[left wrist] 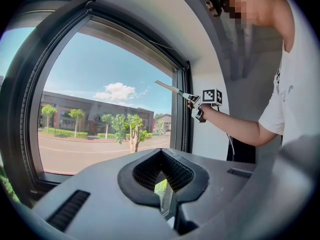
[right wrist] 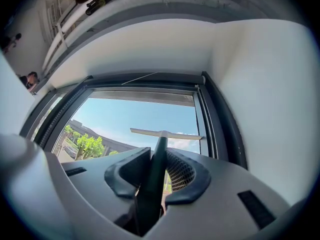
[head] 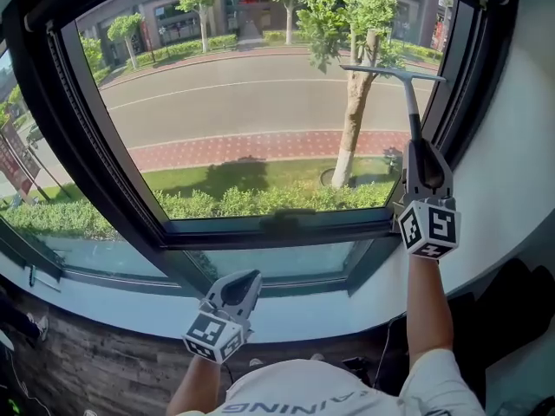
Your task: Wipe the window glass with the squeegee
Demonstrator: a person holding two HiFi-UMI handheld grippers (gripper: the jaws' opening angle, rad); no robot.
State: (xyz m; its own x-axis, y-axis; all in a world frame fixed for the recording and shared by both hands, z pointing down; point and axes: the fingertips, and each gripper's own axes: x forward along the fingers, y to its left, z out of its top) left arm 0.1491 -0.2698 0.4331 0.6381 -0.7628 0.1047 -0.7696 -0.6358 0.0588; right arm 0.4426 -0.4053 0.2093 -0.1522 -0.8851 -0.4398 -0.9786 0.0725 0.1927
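In the head view the right tool (head: 424, 167), at frame right, clamps the squeegee (head: 413, 102), blade at the upper right of the window glass (head: 251, 120); the left gripper view shows the left tool (left wrist: 165, 200) nearly closed and empty; the right gripper view shows the squeegee (right wrist: 155, 169) handle gripped at lower centre.

1. The window glass (head: 251, 102) fills the far side, set in the window frame (head: 260, 230); a lower pane (head: 260, 263) sits beneath the glass, under the frame's bottom bar.
2. The squeegee (head: 414, 107) stands along the glass's right edge, its blade crosswise near the upper right corner (contact with the glass cannot be told). Its handle runs down into the jaws of the right gripper (head: 425, 150), before the glass's lower right corner.
3. The left gripper (head: 245, 282) hangs below the glass, left of centre, before the sill (head: 303, 317), with nothing between its jaws.
4. Behind the glass, a tree (head: 351, 120) stands right of centre.
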